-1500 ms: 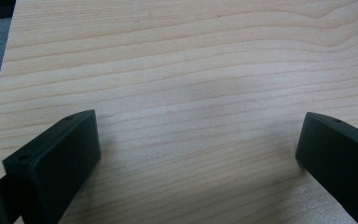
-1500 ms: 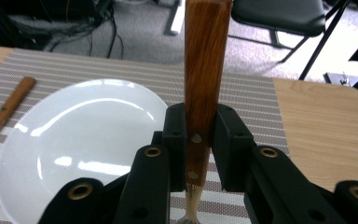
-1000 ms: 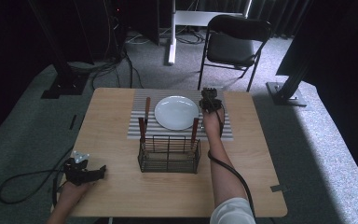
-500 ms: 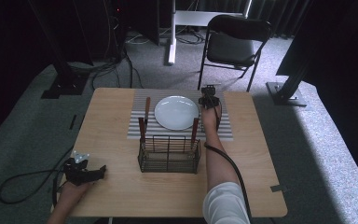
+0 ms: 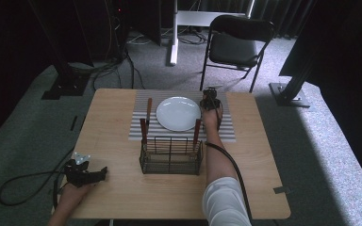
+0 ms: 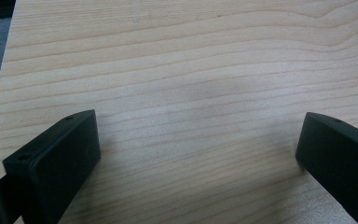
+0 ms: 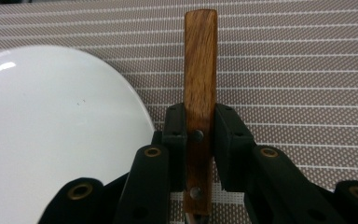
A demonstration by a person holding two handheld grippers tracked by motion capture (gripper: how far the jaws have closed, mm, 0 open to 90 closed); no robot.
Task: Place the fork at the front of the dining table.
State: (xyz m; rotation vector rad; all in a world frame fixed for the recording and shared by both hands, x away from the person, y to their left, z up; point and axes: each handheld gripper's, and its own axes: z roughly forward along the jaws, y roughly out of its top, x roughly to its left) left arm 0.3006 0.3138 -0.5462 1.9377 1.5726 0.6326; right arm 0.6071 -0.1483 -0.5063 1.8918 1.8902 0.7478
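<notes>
My right gripper (image 7: 200,122) is shut on a wooden utensil handle (image 7: 200,56) with two metal rivets, and the handle points away from me over the striped placemat (image 7: 284,70). The white plate (image 7: 51,140) lies just to its left. From above, the right gripper (image 5: 210,97) sits at the plate's (image 5: 178,113) right edge. My left gripper (image 5: 102,172) rests near the table's front left corner, and its jaws stand wide open over bare wood (image 6: 198,135).
A wire basket (image 5: 171,156) stands in front of the plate with two wooden handles (image 5: 143,128) sticking up from it. Another wooden-handled utensil (image 5: 148,108) lies on the mat left of the plate. A folding chair (image 5: 238,44) stands beyond the table.
The right gripper has barely shifted beside the plate, still holding the handle. The left gripper has stayed where it was.
</notes>
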